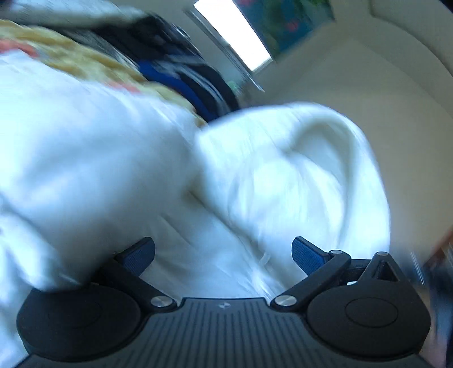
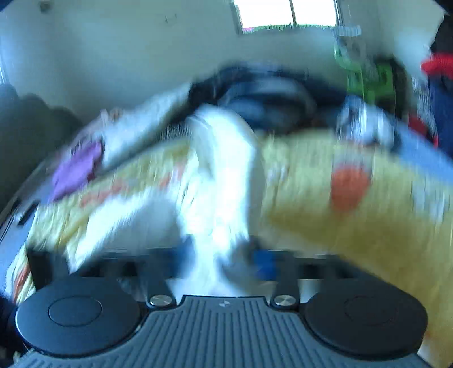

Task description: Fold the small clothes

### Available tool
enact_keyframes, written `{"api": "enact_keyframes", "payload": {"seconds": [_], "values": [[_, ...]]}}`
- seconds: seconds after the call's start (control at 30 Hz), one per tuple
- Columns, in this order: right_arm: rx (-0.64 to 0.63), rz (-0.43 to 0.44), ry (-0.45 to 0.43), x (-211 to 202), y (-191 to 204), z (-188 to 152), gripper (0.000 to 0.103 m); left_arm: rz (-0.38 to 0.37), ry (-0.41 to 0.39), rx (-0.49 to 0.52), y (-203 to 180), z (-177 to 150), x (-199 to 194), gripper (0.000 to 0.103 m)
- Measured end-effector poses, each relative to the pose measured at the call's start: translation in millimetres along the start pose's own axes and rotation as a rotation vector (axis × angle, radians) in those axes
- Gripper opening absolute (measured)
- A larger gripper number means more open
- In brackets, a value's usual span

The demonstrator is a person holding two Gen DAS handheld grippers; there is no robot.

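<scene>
A white garment (image 1: 113, 158) fills the blurred left wrist view and bulges up at the right. My left gripper (image 1: 223, 256) is open, its blue-padded fingers (image 1: 307, 254) spread with white cloth lying between them. In the right wrist view the white garment (image 2: 223, 181) hangs in a strip down to my right gripper (image 2: 226, 260), which is shut on the cloth; a blue pad (image 2: 264, 261) shows beside the cloth. The garment lies over a yellow blanket (image 2: 354, 203) with orange spots.
A purple cloth (image 2: 76, 169) lies at the left on the blanket. Dark bags and blue items (image 1: 181, 73) sit behind the blanket. A green object (image 2: 368, 76) and red and blue clothes (image 2: 437, 85) stand at the far right. A window (image 2: 286, 12) is in the wall.
</scene>
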State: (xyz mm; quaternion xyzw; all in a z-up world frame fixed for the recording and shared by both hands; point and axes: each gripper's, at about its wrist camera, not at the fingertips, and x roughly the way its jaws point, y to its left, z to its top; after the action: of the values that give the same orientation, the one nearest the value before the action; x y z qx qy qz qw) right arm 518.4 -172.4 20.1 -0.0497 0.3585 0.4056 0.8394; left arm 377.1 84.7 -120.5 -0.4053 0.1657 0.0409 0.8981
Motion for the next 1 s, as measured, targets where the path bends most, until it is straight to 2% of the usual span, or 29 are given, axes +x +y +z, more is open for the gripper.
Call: {"api": "enact_keyframes", "payload": {"seconds": [0.03,0.17,0.27,0.37,0.4,0.47,0.5,0.53,0.6,0.67,0.77,0.87,0.93,1.0], "values": [[0.057,-0.012,0.028,0.7,0.5,-18.2,0.092,0.015,-0.009,-0.007,1.7,2.1,-0.1,0.103],[0.379,0.051,0.05,-1.5,-16.4,-69.4,0.091,0.079,-0.061,-0.076,14.6,15.6,-0.3,0.103],[0.673,0.142,-0.037,-12.4,-34.6,-97.9,0.091,0.08,-0.082,-0.119,22.4,22.7,-8.0,0.103],[0.925,0.194,-0.151,-24.8,-48.6,-127.6,0.093,0.079,-0.053,-0.119,18.1,23.0,-10.7,0.103],[0.957,0.153,-0.171,-27.9,-50.7,-132.9,0.093,0.063,-0.048,-0.129,17.8,19.8,-15.2,0.103],[0.974,0.025,-0.198,-30.8,-47.5,-137.9,0.093,-0.036,-0.042,-0.155,13.8,9.9,-27.3,0.103],[0.99,-0.017,-0.212,-30.7,-47.3,-139.7,0.092,-0.087,-0.037,-0.149,9.3,6.6,-30.8,0.103],[1.019,-0.022,-0.225,-28.2,-49.6,-141.3,0.092,-0.135,-0.035,-0.12,2.1,2.4,-33.9,0.103],[1.093,0.074,-0.217,-14.0,-54.7,-142.0,0.092,-0.226,0.0,-0.018,-15.7,-8.4,-37.5,0.103],[1.113,0.118,-0.197,0.3,-52.3,-135.5,0.091,-0.323,0.065,0.059,-29.2,-16.8,-35.7,0.103],[1.097,0.105,-0.214,15.3,-47.1,-121.6,0.08,-0.398,0.126,0.048,-30.7,-17.7,-32.0,0.103],[1.203,0.234,-0.25,26.7,-58.2,-124.4,0.081,-0.481,0.217,0.036,-30.7,-15.0,-23.0,0.103],[1.243,0.279,-0.263,26.8,-58.5,-132.4,0.081,-0.481,0.232,0.061,-33.2,-17.1,-19.3,0.103],[1.229,0.254,-0.255,23.3,-57.7,-136.5,0.081,-0.423,0.215,0.041,-30.2,-15.6,-17.0,0.103]]}}
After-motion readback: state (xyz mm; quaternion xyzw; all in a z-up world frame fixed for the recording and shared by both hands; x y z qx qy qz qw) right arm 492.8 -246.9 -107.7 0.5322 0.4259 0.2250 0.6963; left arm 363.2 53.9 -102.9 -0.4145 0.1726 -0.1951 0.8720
